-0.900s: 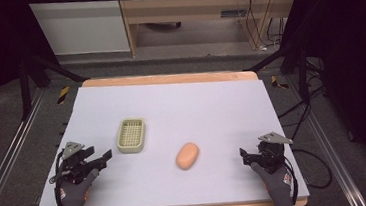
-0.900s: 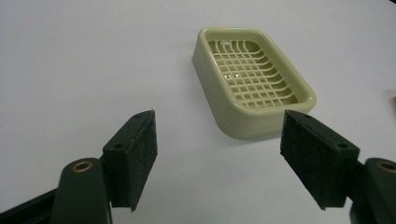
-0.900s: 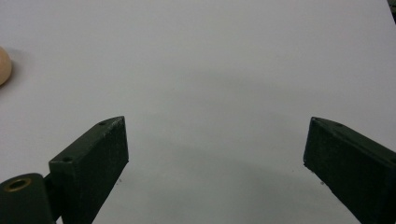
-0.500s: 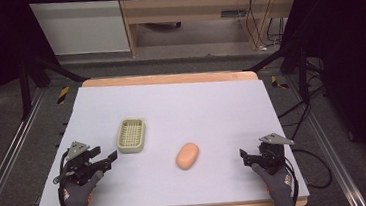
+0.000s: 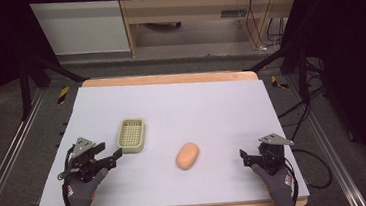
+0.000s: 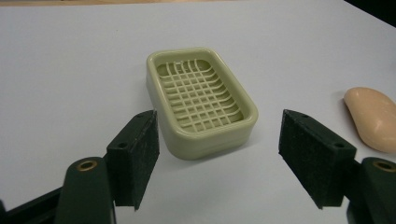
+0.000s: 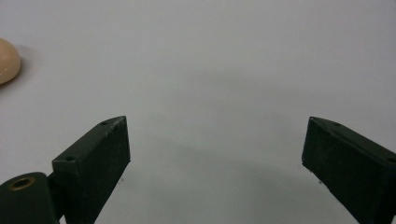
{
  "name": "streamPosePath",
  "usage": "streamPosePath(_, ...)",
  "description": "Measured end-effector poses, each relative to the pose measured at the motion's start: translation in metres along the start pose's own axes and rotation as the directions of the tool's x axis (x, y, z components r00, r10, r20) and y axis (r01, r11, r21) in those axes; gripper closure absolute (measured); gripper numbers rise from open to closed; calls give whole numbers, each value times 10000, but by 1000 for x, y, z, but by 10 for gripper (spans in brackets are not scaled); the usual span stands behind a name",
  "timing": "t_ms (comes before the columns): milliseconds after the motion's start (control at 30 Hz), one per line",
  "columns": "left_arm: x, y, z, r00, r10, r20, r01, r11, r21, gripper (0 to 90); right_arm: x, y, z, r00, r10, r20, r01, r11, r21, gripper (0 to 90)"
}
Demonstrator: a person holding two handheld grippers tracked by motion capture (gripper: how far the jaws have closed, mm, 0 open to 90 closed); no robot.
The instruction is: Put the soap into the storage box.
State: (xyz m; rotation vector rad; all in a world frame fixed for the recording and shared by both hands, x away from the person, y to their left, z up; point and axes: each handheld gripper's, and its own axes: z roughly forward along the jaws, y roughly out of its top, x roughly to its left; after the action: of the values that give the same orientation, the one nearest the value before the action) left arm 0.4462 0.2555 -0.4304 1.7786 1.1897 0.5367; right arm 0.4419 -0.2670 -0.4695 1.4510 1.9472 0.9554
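At lower left of the high view, the left gripper is open, just beside the soap dish; at lower right the right gripper is open too, over bare counter.

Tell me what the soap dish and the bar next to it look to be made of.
Soap dish: likely moulded plastic, pale green, slight sheen, with a one-piece grid floor. Soap bar: apparently real soap or a plastic replica, peach, smooth, matte, rounded edges.
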Motion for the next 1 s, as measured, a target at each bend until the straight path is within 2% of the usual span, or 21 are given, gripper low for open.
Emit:
streamPosePath(300, -9, 12, 10, 9994, 266, 218, -270, 9995, 189, 282, 0, -1, 0, 10000, 82, 47, -82, 10000, 3, 81)
streamPosePath(600, -19, 24, 17, 9986, 160, 512, -162, 9999, 32, 289, -1, -1, 0, 9999, 109, 124, -109, 9999, -11, 81)
streamPosePath(1000, -38, 36, 30, 9959, 361, 830, -365, 9993, 32, 293, -3, -2, -1, 9999, 47, 158, -47, 10000, 9, 83)
